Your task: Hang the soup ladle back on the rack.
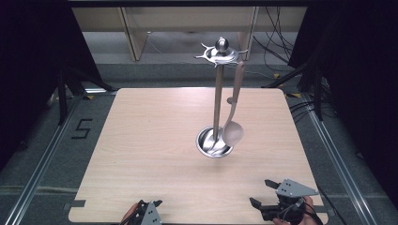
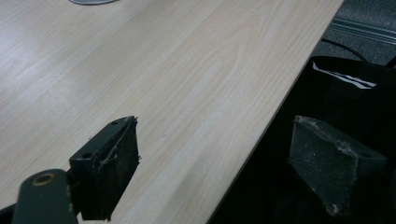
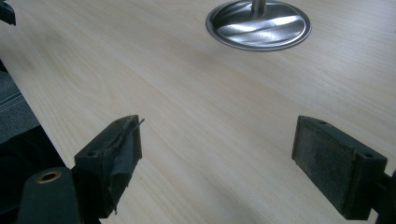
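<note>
A steel utensil stand [image 1: 217,93] rises from a round dish base [image 1: 214,142] right of the table's middle. From its hooked crown [image 1: 221,52] a beige ladle [image 1: 233,131] hangs, its bowl just above the base. My left gripper [image 1: 150,203] sits at the near table edge, open and empty. In the left gripper view its jaws [image 2: 215,126] straddle that edge. Also open and empty, my right gripper [image 1: 263,192] is at the near right corner. In the right gripper view it [image 3: 219,123] faces the stand's base [image 3: 259,24] across bare wood.
The pale wooden table [image 1: 155,140] stands between black curtains. Cables [image 1: 281,42] lie on the floor at the back right, and a taped "5" [image 1: 80,128] marks the floor on the left. A small grey spot [image 1: 230,100] sits behind the stand.
</note>
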A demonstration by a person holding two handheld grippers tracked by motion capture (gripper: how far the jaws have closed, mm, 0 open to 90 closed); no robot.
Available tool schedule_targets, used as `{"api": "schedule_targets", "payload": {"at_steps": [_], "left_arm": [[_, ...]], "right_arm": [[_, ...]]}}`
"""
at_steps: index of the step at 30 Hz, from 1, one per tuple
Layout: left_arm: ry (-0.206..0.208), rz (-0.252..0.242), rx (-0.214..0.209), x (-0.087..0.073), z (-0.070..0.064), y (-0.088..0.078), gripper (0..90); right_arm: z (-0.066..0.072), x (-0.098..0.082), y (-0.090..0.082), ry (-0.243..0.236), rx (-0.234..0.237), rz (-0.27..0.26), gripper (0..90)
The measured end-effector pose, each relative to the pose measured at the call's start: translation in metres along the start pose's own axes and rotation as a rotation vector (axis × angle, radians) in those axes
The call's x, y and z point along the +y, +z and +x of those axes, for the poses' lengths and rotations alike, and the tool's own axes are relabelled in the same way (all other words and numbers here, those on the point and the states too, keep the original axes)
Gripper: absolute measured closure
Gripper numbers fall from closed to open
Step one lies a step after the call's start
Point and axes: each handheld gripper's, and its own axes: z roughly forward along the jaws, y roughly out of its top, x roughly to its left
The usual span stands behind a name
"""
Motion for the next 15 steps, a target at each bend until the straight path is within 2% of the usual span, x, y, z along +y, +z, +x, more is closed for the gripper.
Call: {"api": "schedule_targets", "payload": {"at_steps": [1, 2, 3, 5, 6, 8, 12, 14, 15], "left_arm": [[0.006, 0.001, 0.002, 0.0002, 0.0003, -0.0001, 15.0], [0.006, 0.002, 0.002, 0.0001, 0.0002, 0.0001, 15.1], [0.008, 0.004, -0.008, 0.0001, 0.0003, 0.0004, 15.1], [0.004, 0.002, -0.008, -0.0001, 0.0002, 0.0005, 15.1], [0.004, 0.001, -0.008, 0.0, 0.0003, 0.0004, 15.0], [0.011, 0.002, 0.0, 0.0, 0.0007, 0.0002, 15.1], [0.005, 0.005, -0.005, -0.0002, 0.0003, 0.0009, 15.1], [0.011, 0.003, 0.002, -0.0002, 0.0006, 0.0001, 15.0], [0.013, 0.003, 0.003, -0.0002, 0.0009, 0.0, 15.0]], "right_arm": [[0.0012, -0.0006, -0.0009, 0.004, -0.007, 0.007, 16.8], [0.0002, -0.001, -0.0015, -0.02, -0.023, -0.002, 16.8], [0.0005, -0.0016, -0.0016, -0.012, -0.011, 0.0, 16.8], [0.0009, -0.0023, -0.0033, -0.018, -0.028, -0.009, 16.7], [0.0019, -0.003, -0.004, -0.004, -0.022, 0.004, 16.7], [0.0013, -0.0041, -0.0036, -0.016, -0.018, 0.007, 16.7], [0.0015, -0.0069, -0.0038, 0.004, -0.009, 0.015, 16.7], [0.0023, -0.0084, -0.0038, -0.012, -0.018, 0.015, 16.7], [0.0027, -0.0089, -0.0035, -0.008, -0.005, 0.019, 16.7]]}}
